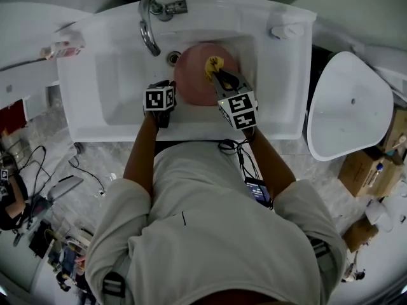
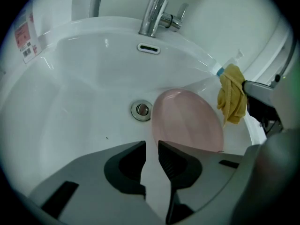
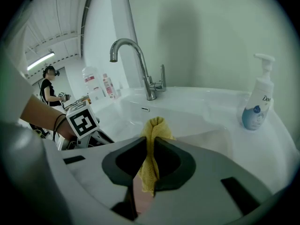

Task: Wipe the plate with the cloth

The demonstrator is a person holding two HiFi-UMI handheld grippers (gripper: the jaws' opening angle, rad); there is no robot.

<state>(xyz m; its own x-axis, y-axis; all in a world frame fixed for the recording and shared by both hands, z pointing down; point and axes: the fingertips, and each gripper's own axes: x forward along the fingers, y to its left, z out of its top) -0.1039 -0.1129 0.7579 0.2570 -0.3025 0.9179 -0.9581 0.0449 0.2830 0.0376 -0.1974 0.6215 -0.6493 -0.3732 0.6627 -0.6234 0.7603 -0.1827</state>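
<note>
A pink plate (image 1: 194, 75) leans tilted in the white sink basin (image 1: 114, 81), near the drain (image 2: 141, 110). My right gripper (image 1: 224, 81) is shut on a yellow cloth (image 1: 213, 64) and holds it over the plate's right part. In the right gripper view the cloth (image 3: 157, 125) hangs pinched between the jaws, with the plate (image 3: 143, 198) showing pink below. My left gripper (image 1: 166, 98) sits at the plate's near left edge. Its jaws (image 2: 151, 156) stand almost together with only a narrow slit and nothing in it. The plate (image 2: 187, 125) lies just beyond them, and the cloth (image 2: 232, 97) hangs at its right.
A chrome faucet (image 1: 147, 24) arches over the basin's back. A pump soap bottle (image 3: 257, 104) stands on the right rim, and small bottles (image 1: 63, 43) sit at the far left. A white tub (image 1: 350, 107) stands right of the sink. Cables lie on the floor at left.
</note>
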